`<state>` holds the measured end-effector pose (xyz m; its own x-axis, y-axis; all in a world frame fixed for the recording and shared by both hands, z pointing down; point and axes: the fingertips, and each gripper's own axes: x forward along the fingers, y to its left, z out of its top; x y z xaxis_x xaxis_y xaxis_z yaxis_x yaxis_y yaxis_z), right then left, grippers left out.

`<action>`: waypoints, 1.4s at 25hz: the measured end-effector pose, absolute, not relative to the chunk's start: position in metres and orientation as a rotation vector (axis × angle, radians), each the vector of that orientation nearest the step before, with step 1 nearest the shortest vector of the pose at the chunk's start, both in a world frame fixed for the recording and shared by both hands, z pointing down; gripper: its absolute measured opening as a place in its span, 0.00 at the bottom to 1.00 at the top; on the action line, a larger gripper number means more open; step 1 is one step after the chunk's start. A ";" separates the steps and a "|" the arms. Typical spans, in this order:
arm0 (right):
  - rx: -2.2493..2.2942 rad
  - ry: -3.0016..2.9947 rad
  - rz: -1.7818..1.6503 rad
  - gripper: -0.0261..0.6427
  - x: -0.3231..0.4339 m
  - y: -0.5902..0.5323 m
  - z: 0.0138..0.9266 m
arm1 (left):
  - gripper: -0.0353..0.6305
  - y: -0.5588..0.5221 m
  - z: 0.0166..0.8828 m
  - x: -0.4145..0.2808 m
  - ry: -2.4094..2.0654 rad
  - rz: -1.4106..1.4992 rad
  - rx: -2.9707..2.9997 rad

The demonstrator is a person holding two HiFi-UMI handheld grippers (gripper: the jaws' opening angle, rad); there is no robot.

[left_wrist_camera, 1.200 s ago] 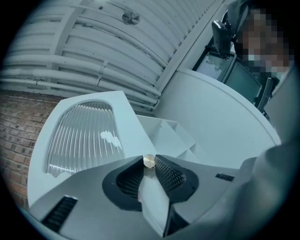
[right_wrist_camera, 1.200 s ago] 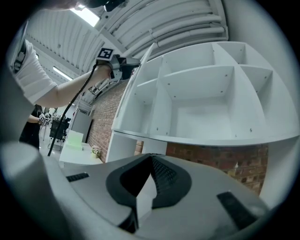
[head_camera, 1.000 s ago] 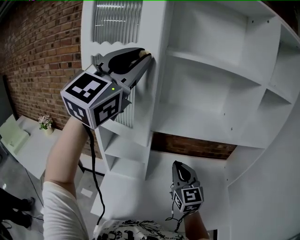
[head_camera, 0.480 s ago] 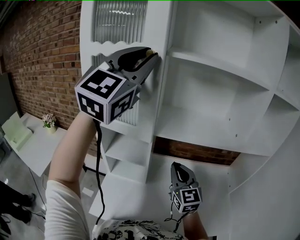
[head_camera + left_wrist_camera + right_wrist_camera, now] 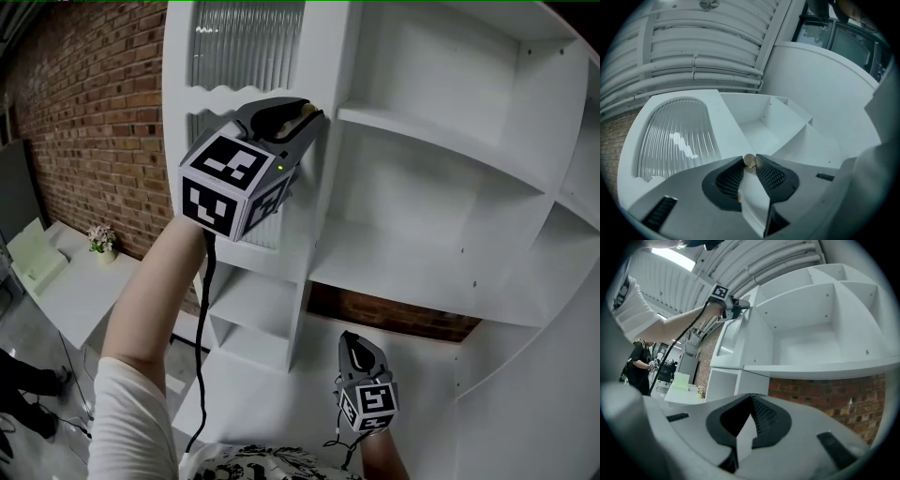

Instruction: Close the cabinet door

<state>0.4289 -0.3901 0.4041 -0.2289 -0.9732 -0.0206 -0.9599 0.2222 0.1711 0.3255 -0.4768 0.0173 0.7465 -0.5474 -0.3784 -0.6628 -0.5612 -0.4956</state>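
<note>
The white cabinet door (image 5: 323, 56) with a ribbed glass panel (image 5: 246, 42) stands partly open in front of the white cabinet (image 5: 441, 141). My left gripper (image 5: 314, 114) is raised to the door's free edge and is shut on its small brass knob (image 5: 302, 112). In the left gripper view the knob (image 5: 749, 161) sits pinched between the fingertips, with the glass panel (image 5: 677, 136) to the left. The right gripper view shows the left gripper (image 5: 733, 308) far up at the door. My right gripper (image 5: 359, 349) hangs low below the shelves, shut with nothing in it.
Open white shelves (image 5: 422, 253) fill the right side, with a brick wall (image 5: 84, 112) behind and to the left. A white table (image 5: 70, 291) with a small flower pot (image 5: 101, 242) stands low at the left. A person (image 5: 640, 359) stands in the far background.
My left gripper has moved rightward in the head view with the knob in it, and the door has swung with it toward the cabinet. The right gripper has barely shifted.
</note>
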 end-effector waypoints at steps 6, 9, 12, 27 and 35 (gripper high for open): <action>1.888 -2.406 -0.214 0.05 0.428 -0.381 0.411 | 0.20 -0.476 0.017 0.323 0.932 0.323 -2.301; 1.890 -2.453 -0.140 0.05 0.427 -0.375 0.415 | 0.20 -0.477 0.016 0.322 0.955 0.374 -2.291; 1.902 -2.444 -0.133 0.05 0.421 -0.369 0.420 | 0.20 -0.477 0.016 0.322 0.956 0.404 -2.306; 1.992 -2.311 -0.166 0.05 0.363 -0.359 0.419 | 0.07 -0.457 0.097 0.238 0.886 0.471 -2.430; 2.040 -2.305 -0.245 0.04 0.317 -0.358 0.404 | 0.07 -0.446 0.206 0.193 0.771 0.385 -2.550</action>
<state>0.3172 -0.3583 0.4036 -0.1261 -0.9899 -0.0647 -0.9814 0.1150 0.1536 0.1934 -0.4456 0.2065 0.8050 -0.4536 -0.3824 -0.5781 -0.7444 -0.3340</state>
